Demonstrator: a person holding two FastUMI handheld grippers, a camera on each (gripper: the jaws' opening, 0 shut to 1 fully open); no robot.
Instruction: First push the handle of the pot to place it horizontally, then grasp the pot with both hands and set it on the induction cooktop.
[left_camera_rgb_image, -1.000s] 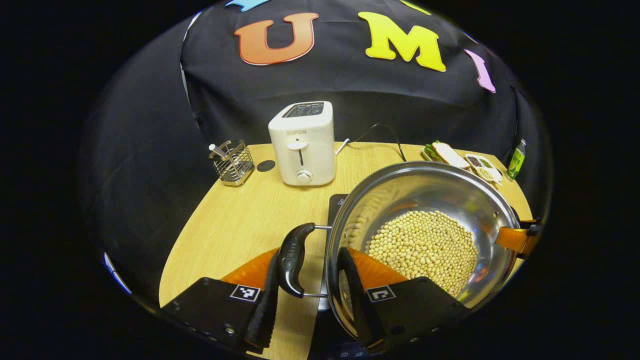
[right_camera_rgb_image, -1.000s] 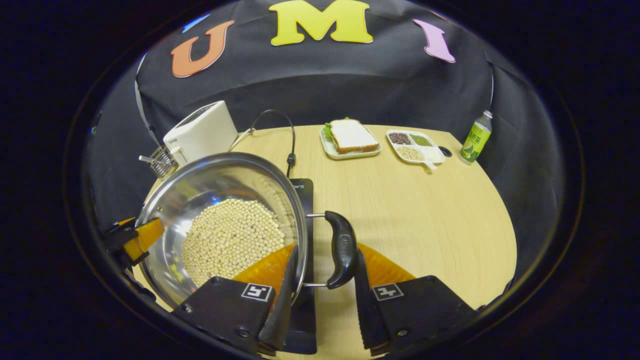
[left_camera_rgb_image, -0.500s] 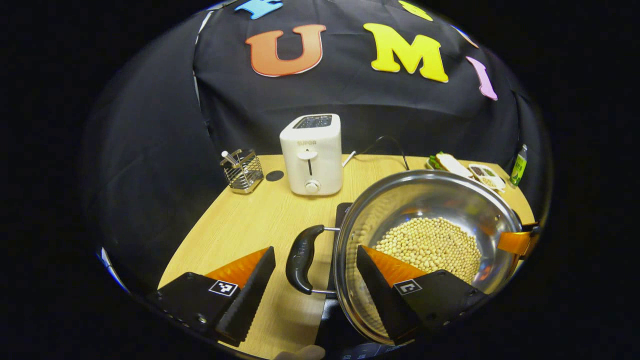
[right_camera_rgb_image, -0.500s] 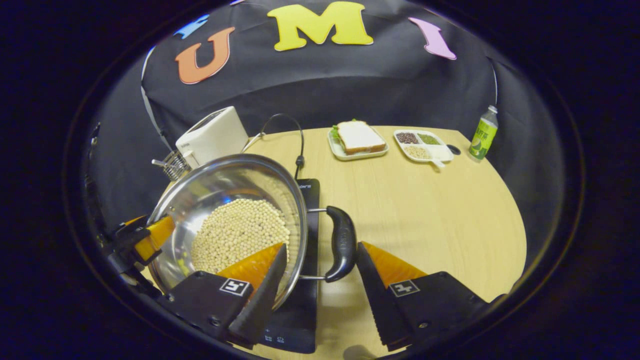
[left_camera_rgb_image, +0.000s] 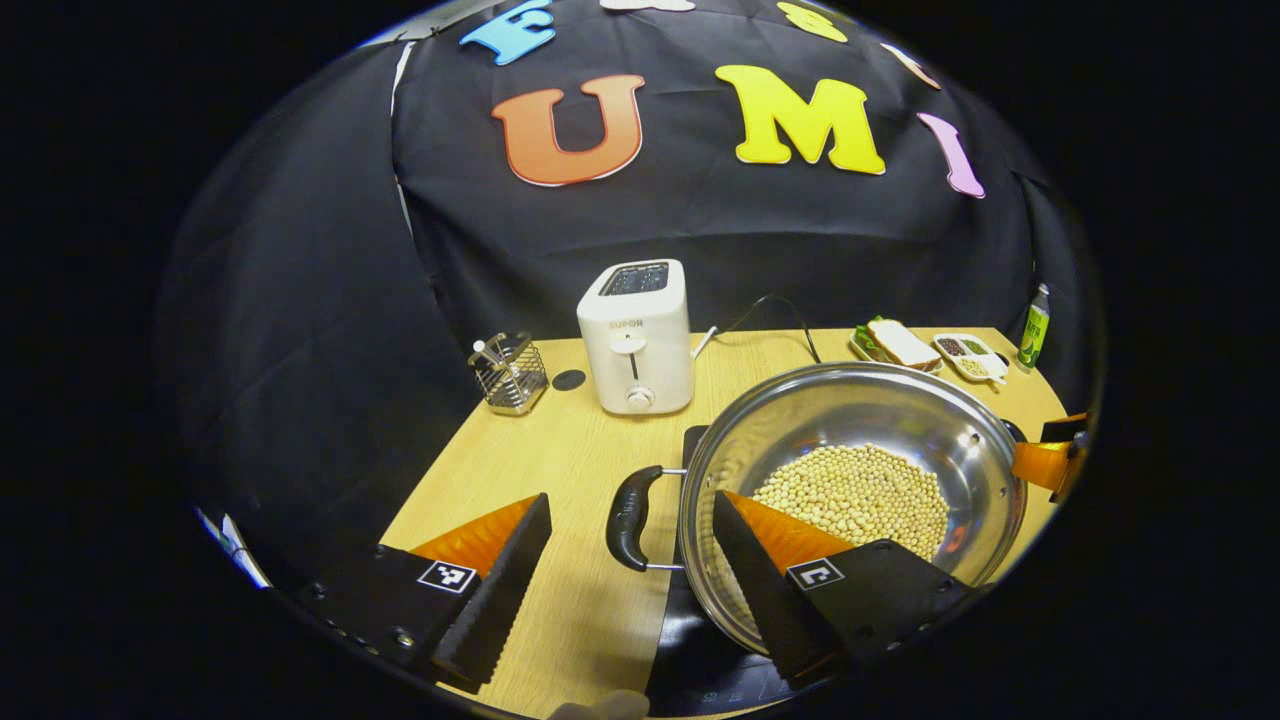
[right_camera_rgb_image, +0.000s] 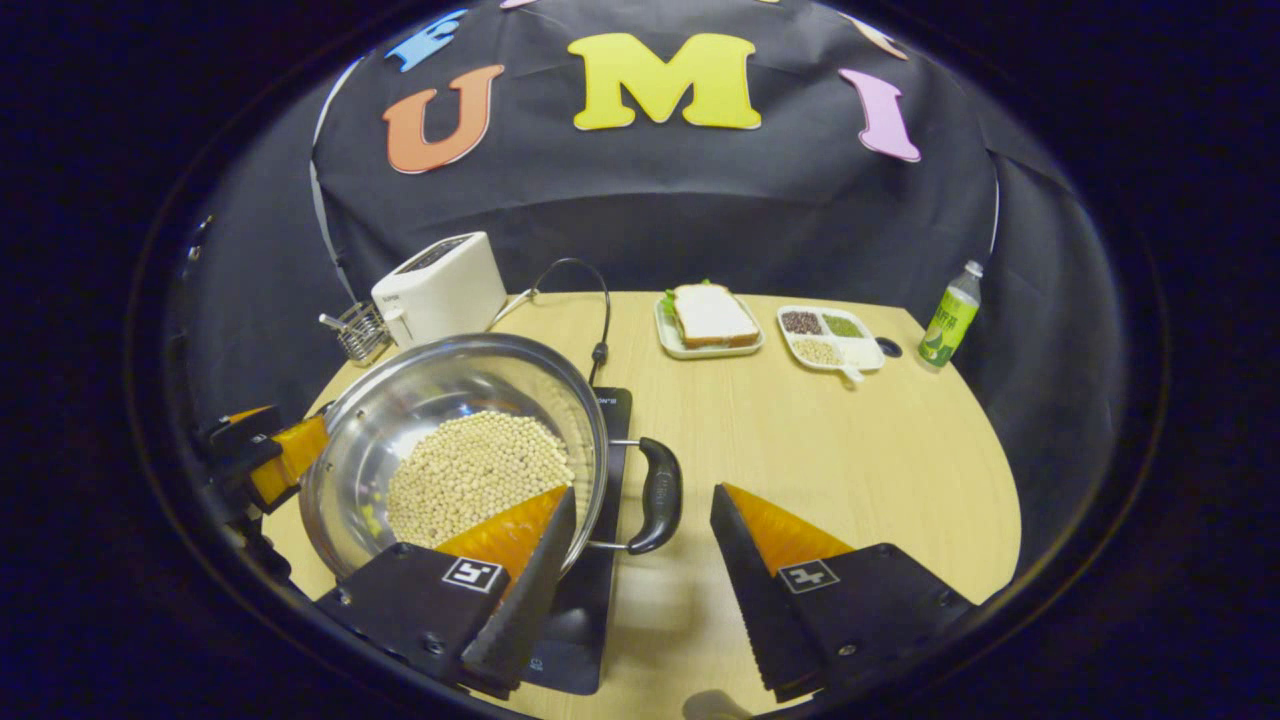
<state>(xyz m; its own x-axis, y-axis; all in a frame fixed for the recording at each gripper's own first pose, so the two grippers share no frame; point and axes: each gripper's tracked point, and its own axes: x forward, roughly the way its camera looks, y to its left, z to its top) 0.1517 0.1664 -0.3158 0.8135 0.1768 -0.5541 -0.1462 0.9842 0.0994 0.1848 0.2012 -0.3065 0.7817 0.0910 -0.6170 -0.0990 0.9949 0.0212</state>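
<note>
The table (left_camera_rgb_image: 560, 440) carries one pot (left_camera_rgb_image: 850, 400) of beans, sitting on the black cooktop (right_camera_rgb_image: 612, 420) with a black handle (left_camera_rgb_image: 630, 517) on each side. The left gripper (left_camera_rgb_image: 628, 570) and right gripper (right_camera_rgb_image: 640, 570) both gape, fingers clear of the handles. The right gripper view shows more of the plate with one sandwich (right_camera_rgb_image: 710, 315), one tray (right_camera_rgb_image: 830, 338) and one bottle (right_camera_rgb_image: 948, 315); the left gripper view faces one toaster (left_camera_rgb_image: 640, 335) and one wire rack (left_camera_rgb_image: 510, 372).
</note>
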